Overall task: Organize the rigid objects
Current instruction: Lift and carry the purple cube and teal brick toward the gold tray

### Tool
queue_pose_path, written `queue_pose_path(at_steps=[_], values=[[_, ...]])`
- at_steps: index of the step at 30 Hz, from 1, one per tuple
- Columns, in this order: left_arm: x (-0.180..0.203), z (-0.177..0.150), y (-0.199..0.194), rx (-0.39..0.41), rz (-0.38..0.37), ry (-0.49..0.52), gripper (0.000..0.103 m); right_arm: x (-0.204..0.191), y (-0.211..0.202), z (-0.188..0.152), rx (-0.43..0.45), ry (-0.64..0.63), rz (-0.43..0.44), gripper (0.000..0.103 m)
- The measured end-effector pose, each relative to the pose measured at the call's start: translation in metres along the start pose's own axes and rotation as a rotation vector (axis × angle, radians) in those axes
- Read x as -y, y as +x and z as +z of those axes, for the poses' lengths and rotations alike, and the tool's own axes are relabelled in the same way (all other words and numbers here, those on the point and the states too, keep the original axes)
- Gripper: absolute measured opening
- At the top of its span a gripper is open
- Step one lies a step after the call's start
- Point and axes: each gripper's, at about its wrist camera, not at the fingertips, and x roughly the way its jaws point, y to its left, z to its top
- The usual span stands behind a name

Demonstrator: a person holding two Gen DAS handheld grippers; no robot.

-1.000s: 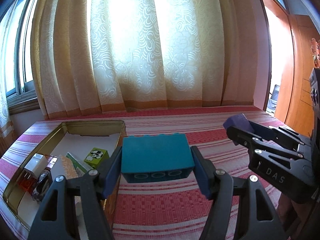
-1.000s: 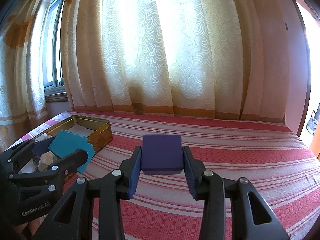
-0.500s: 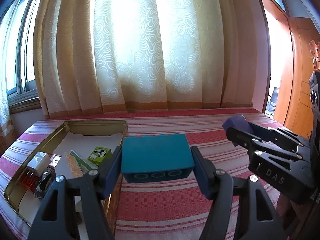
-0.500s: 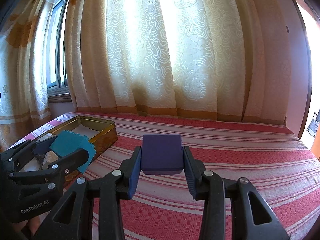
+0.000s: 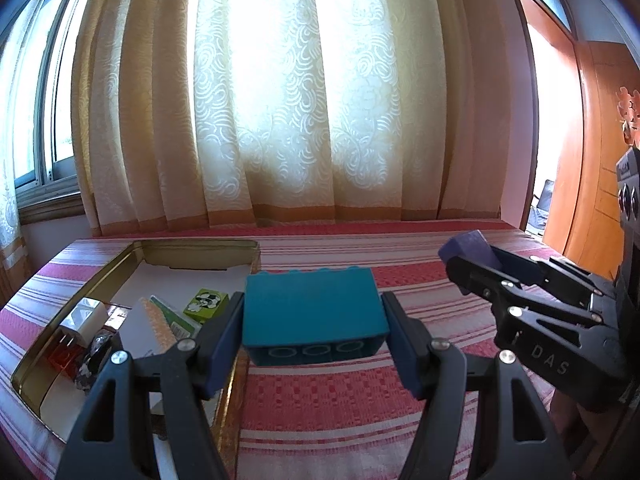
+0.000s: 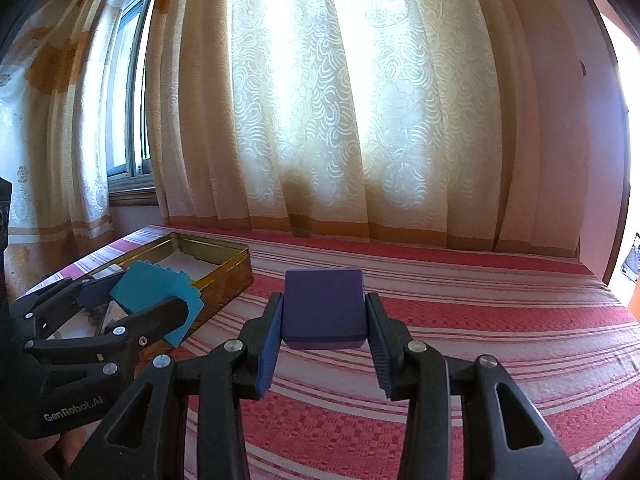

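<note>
At nine o'clock from our left gripper (image 5: 314, 316) sits the tin (image 5: 256, 252), open on the striped bed (image 5: 400, 280), already holding a white plug (image 5: 84, 314), a green box (image 5: 206, 300) and other small bits we cannot make out. The left gripper is clamped on the teal brick (image 5: 312, 306), held in the air just right of the tin's near wall. We judge the main risk here: the brick is wide and the free floor of the tin is toward its far end, so lowering it straight down could catch the rim or land on the small items and leave it tilted. At three o'clock our right gripper (image 6: 324, 320) is closed on the purple block (image 6: 323, 306), also off the bed. Both grippers are near each other, so swinging both toward the tin together could knock them. The block's faces look smooth, and a loosened squeeze might let it slide out.
</note>
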Motion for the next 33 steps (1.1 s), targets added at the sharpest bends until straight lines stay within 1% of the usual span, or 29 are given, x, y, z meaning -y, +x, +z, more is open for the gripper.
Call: queue_pose_path(at_steps=[8,9,10,14,16,19,20,21,23,25,28,30,33], values=[[-0.003,-0.002,-0.009,0.020,0.006,0.002,0.066,-0.007,-0.004,-0.001,0.016,-0.014,0.014,0.043],[-0.003,-0.002,-0.009,0.020,0.005,0.002,0.062,-0.008,-0.005,-0.001,0.018,-0.015,0.016,0.043],[-0.004,-0.002,-0.009,0.020,0.004,0.001,0.051,-0.009,-0.005,-0.001,0.019,-0.017,0.017,0.043],[-0.009,-0.002,-0.008,0.002,-0.017,-0.016,0.050,-0.010,-0.005,-0.001,0.019,-0.018,0.016,0.043],[-0.014,-0.003,-0.009,-0.015,-0.024,-0.027,0.057,-0.008,-0.005,-0.001,0.020,-0.012,0.017,0.043],[-0.022,-0.009,-0.021,-0.038,-0.040,-0.032,0.058,-0.008,-0.005,-0.001,0.021,-0.010,0.023,0.043],[-0.024,-0.012,-0.025,-0.045,-0.042,-0.030,0.061,-0.008,-0.005,-0.001,0.019,-0.010,0.025,0.043],[-0.025,-0.014,-0.028,-0.061,-0.050,-0.027,0.068,-0.008,-0.005,-0.002,0.018,-0.010,0.028,0.042],[-0.030,-0.020,-0.038,-0.089,-0.069,-0.042,0.069,-0.008,-0.006,-0.002,0.018,-0.008,0.035,0.042],[-0.028,-0.025,-0.043,-0.105,-0.070,-0.034,0.069,-0.007,-0.007,-0.002,0.015,-0.004,0.040,0.042],[-0.020,-0.033,-0.037,-0.179,-0.083,-0.016,0.069,-0.006,-0.011,-0.003,0.018,0.004,0.042,0.042],[-0.014,-0.034,-0.037,-0.177,-0.066,0.007,0.069,-0.005,-0.013,-0.004,0.023,0.009,0.045,0.042],[-0.012,-0.035,-0.034,-0.215,-0.130,-0.030,0.069,-0.003,-0.013,-0.004,0.024,0.018,0.050,0.043]])
